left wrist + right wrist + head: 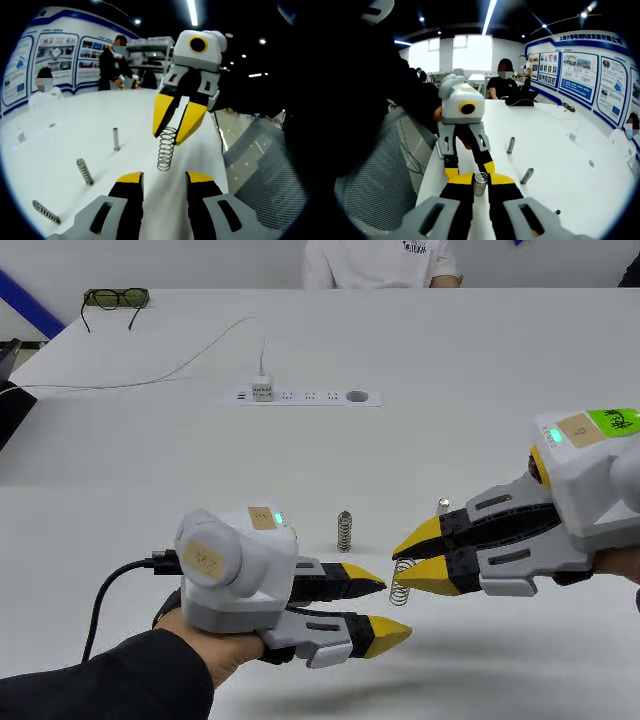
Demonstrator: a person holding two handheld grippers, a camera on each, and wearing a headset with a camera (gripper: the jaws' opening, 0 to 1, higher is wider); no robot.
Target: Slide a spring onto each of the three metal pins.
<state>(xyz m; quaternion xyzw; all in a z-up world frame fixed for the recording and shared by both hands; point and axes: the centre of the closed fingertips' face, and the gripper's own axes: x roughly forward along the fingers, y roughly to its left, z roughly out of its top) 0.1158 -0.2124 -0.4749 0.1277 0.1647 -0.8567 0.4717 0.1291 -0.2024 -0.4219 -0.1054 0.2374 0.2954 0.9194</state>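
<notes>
Spring (400, 580) hung below the right gripper (398, 568), its top coils pinched between the yellow-tipped jaws and the rest of the coil dangling free, slightly tilted, above the workbench (480, 440). In the head view, the bare pin (443, 506) stood upright at 1 o'clock from it, apart from the gripper tips. The sprung pin (345, 530), with a coil over it, stood at 10 o'clock. The left gripper view showed a further sprung pin (46, 211) in the same row, so by my reading only this last fitting remained.

The left gripper (395, 610) hovered at 7 o'clock from the spring, jaws apart and gripping nothing.

The main risk seemed to be the shallow hold. With only a few coils clamped, the free end could swing, miss the pin's tip, or catch on it and buckle. A push against that resistance might flick the spring out of the jaws. The open left jaws were close enough to be bumped on the way across.

Nothing served as a container here. The pins were the holders, two filled and one vacant.

A power strip (300, 397) lay at 12 o'clock, and glasses (115, 298) sat toward 10 o'clock at the far corner.
</notes>
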